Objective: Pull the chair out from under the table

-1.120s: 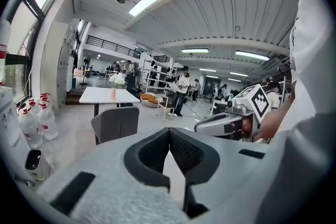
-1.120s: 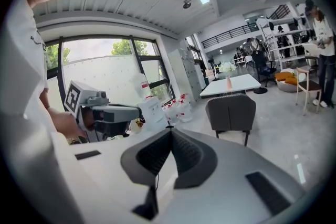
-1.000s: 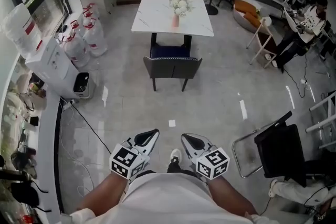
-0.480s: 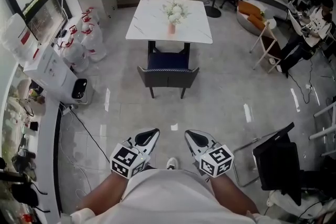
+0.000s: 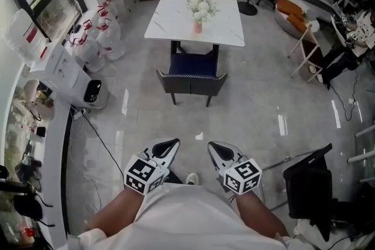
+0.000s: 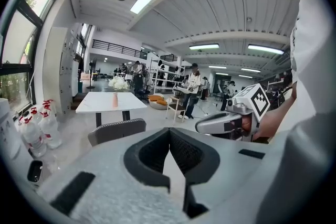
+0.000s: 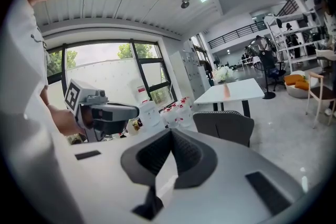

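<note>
A grey chair (image 5: 191, 82) with a blue seat is tucked under the near edge of a white table (image 5: 176, 20), well ahead of me. My left gripper (image 5: 173, 143) and right gripper (image 5: 212, 146) are side by side just in front of my body, both shut and empty, pointing at the chair from a distance. The left gripper view has its shut jaws (image 6: 169, 131) in front, with the chair (image 6: 116, 130), the table (image 6: 110, 102) and the right gripper (image 6: 226, 122) beyond. Past the shut jaws (image 7: 171, 134) in the right gripper view I see the chair (image 7: 224, 126) and the left gripper (image 7: 105, 111).
A vase of flowers (image 5: 199, 12) stands on the table. Water bottles (image 5: 94, 38) and a white machine (image 5: 58, 73) line the left wall, with a cable (image 5: 96, 137) across the floor. A black folding chair (image 5: 307, 184) is close at right, a wooden stool (image 5: 307, 50) farther back.
Both grippers have moved forward with me towards the chair, which looks slightly nearer. The black folding chair at right has slid lower in view. Jaws stay shut.
</note>
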